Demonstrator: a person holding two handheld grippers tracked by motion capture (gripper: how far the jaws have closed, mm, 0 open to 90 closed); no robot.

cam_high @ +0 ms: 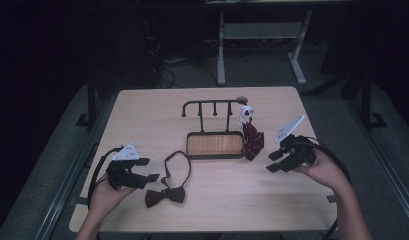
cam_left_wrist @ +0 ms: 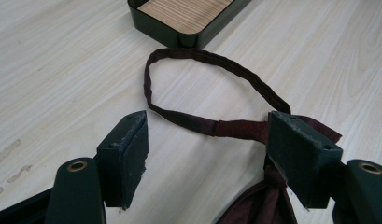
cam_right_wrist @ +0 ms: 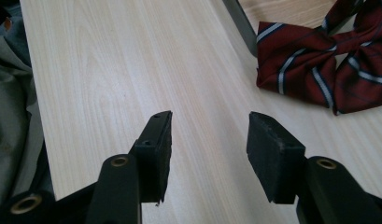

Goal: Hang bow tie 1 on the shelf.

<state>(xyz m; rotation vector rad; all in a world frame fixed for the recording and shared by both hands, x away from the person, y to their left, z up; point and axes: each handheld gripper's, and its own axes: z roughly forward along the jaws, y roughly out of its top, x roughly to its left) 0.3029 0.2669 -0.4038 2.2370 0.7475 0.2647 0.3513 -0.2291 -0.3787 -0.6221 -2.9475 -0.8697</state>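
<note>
A dark maroon bow tie [cam_high: 164,195] lies flat on the wooden table [cam_high: 142,120], and its strap loop [cam_left_wrist: 203,57] reaches toward the rack's tray [cam_left_wrist: 175,33]. My left gripper [cam_high: 148,170] hovers just left of it, open; in the left gripper view [cam_left_wrist: 207,140] the strap runs on the table between the jaws, untouched, with the bow [cam_left_wrist: 258,205] by the right jaw. A red striped bow tie [cam_high: 252,141] hangs at the rack's right end, its lower part by the tray. My right gripper [cam_high: 272,162] is open just right of it, with nothing between its jaws [cam_right_wrist: 209,135]; the striped tie [cam_right_wrist: 314,60] lies ahead.
A black hook rack [cam_high: 212,104] with a wood-lined tray [cam_high: 214,156] stands mid-table. A white tag [cam_high: 246,112] hangs at its right end above the striped tie. Bare tabletop lies in front of the tray and along the near edge. A desk frame [cam_high: 221,50] stands beyond the table.
</note>
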